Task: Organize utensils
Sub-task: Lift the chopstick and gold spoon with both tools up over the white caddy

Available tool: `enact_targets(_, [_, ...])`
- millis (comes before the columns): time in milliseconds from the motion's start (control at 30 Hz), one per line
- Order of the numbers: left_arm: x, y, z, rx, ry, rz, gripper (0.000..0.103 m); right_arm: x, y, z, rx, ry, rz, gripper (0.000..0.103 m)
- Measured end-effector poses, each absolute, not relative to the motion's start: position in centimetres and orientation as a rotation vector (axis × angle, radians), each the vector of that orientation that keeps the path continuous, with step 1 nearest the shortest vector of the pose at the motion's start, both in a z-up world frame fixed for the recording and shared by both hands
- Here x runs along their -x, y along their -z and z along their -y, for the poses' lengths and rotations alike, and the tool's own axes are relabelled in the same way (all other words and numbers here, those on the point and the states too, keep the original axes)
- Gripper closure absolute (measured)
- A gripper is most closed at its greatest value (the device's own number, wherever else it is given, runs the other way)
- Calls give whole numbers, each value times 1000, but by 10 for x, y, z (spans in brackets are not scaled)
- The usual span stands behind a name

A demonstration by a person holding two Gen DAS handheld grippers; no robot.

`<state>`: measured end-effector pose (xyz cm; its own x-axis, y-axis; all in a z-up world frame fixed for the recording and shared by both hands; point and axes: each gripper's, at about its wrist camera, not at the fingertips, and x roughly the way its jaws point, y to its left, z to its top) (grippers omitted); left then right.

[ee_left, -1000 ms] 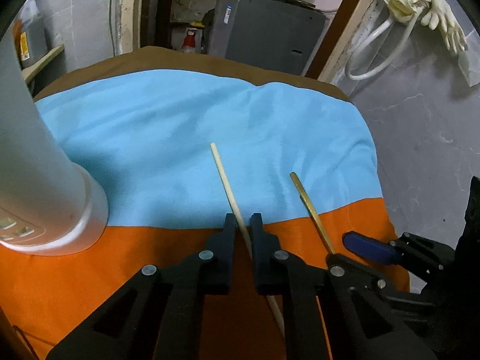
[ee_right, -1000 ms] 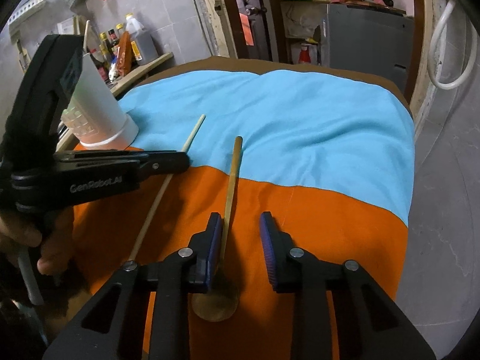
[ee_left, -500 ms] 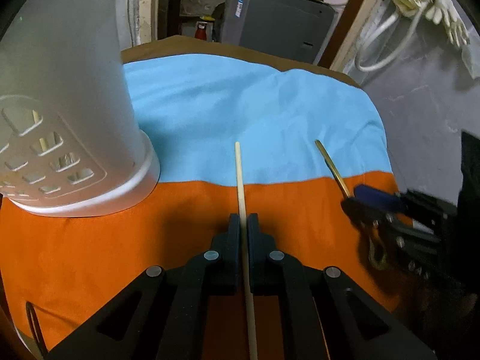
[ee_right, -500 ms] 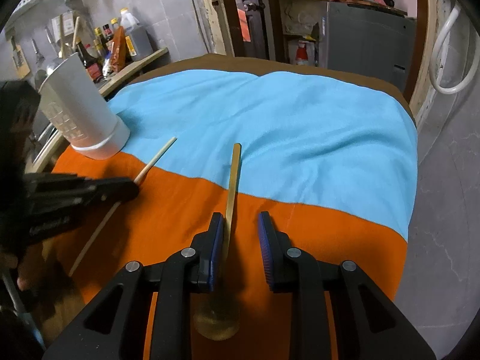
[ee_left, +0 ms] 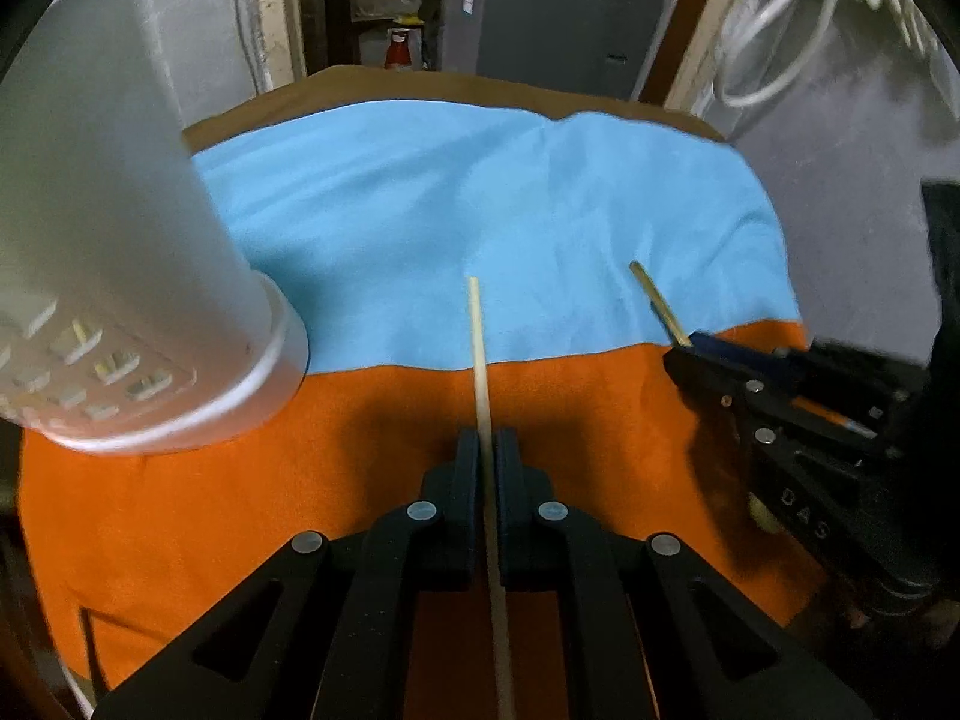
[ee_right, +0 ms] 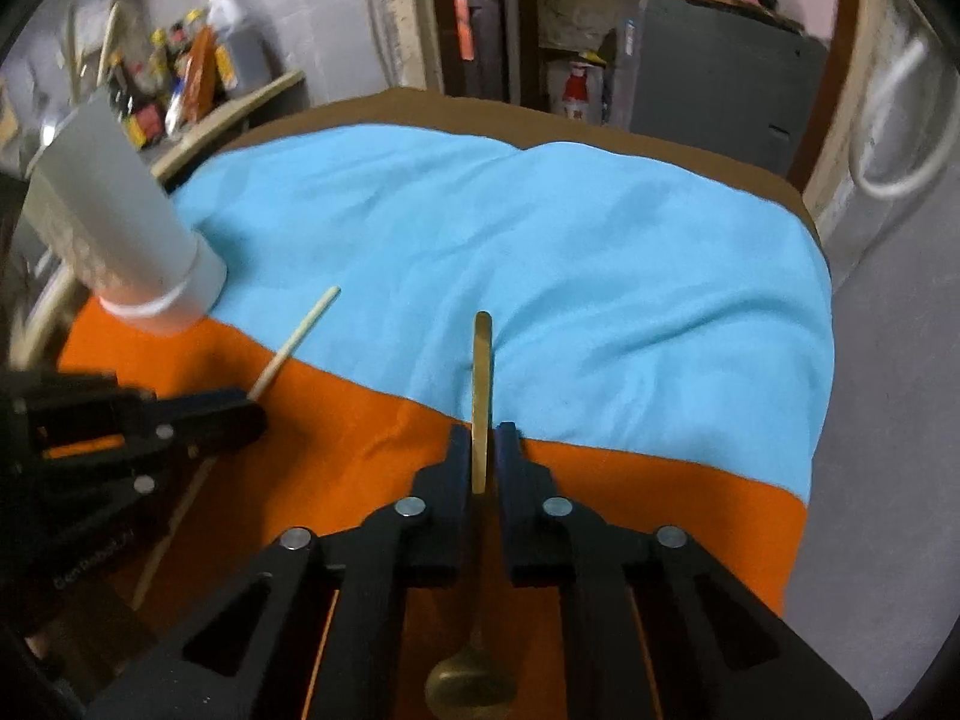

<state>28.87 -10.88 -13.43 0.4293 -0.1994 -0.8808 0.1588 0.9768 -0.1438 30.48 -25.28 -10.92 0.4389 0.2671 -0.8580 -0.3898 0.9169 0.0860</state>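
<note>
My left gripper (ee_left: pixel 486 450) is shut on a pale wooden chopstick (ee_left: pixel 478 336) that points forward over the orange and blue cloths. My right gripper (ee_right: pixel 482 447) is shut on a gold spoon (ee_right: pixel 481 372), handle forward, bowl (ee_right: pixel 470 684) hanging below the jaws. A white perforated utensil holder (ee_left: pixel 120 276) stands at the left, close to the left gripper; it also shows in the right wrist view (ee_right: pixel 120 228). The right gripper appears at the right of the left wrist view (ee_left: pixel 780 384), and the left gripper at the left of the right wrist view (ee_right: pixel 138 426).
The table is covered by an orange cloth (ee_left: pixel 240 510) in front and a blue cloth (ee_left: pixel 480 210) behind, over a brown cover. A shelf with bottles (ee_right: pixel 198 78) is at the far left. A grey cabinet (ee_right: pixel 720 60) stands behind the table.
My right gripper has closed on the spoon handle and raised it. My left gripper, holding the chopstick, has lifted and drawn closer to the white holder.
</note>
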Motion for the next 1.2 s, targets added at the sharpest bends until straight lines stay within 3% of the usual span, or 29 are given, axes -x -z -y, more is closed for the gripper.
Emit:
enact_targets(367, [-239, 127, 87, 191, 226, -981, 101, -266, 100, 283, -72, -435, -976, 100])
enact_targets(633, [-220, 82, 77, 223, 224, -725, 101, -242, 65, 283, -130, -455, -757, 100])
enact_targets(1200, [-191, 18, 43, 255, 221, -417, 101, -221, 8, 257, -147, -416, -478, 100])
